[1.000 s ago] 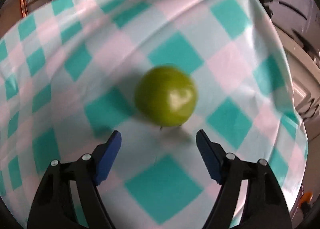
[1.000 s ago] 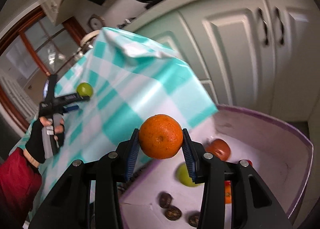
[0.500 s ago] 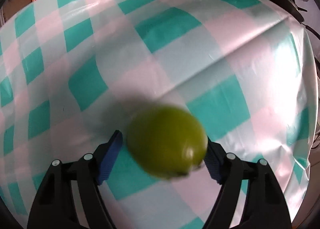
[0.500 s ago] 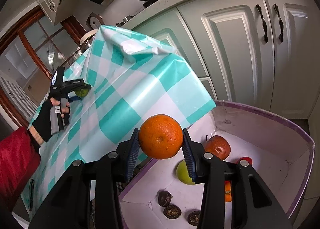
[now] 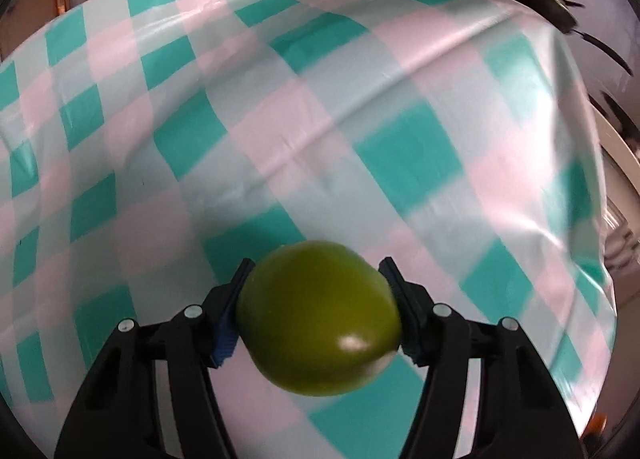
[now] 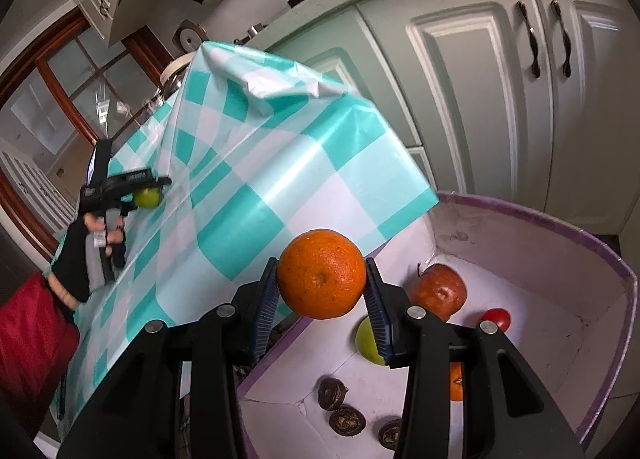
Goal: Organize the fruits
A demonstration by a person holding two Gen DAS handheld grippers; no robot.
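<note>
My left gripper (image 5: 316, 307) is shut on a green fruit (image 5: 320, 319) and holds it just above the checked tablecloth (image 5: 280, 139). It also shows in the right wrist view (image 6: 148, 195) with the green fruit (image 6: 147, 197). My right gripper (image 6: 322, 291) is shut on an orange (image 6: 322, 273) and holds it above the near wall of a white box with a purple rim (image 6: 560, 219), beside the table's corner.
In the box lie a red apple (image 6: 440, 291), a green fruit (image 6: 368, 341), a small red fruit (image 6: 496, 319), an orange piece (image 6: 456, 381) and dark walnuts (image 6: 346, 417). Grey-green cabinets (image 6: 500, 99) stand behind. The cloth hangs over the table corner (image 6: 392, 187).
My left gripper closed around the green fruit and lifted it slightly off the cloth. My right gripper, still holding the orange, moved closer over the box.
</note>
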